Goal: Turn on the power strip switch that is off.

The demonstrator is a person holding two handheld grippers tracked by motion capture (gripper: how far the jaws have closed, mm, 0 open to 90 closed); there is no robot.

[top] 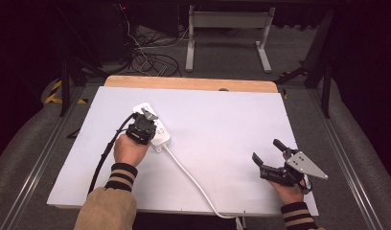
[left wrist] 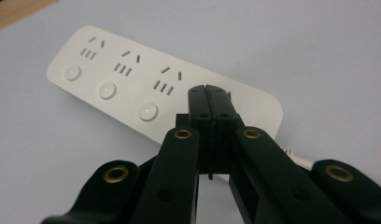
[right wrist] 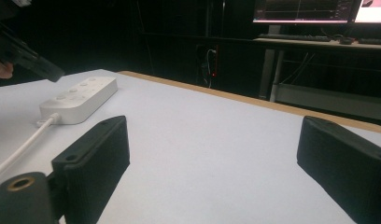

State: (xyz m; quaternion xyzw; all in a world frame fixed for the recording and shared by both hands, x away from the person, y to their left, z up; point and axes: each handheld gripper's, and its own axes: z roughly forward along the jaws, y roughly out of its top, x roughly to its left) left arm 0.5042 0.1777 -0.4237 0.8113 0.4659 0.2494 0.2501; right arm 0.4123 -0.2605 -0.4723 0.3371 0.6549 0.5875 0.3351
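Looks like button-pressing is about to start: left gripper (left wrist: 208, 91), jaws pinched together, hovers over the power strip (left wrist: 109, 70) at far left, while right gripper (top: 269, 157) idles wide open.

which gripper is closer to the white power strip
Left. The left gripper, jaws closed, sits right over the power strip near its cord end. The right gripper, jaws wide open, is far off toward the table's right near corner.
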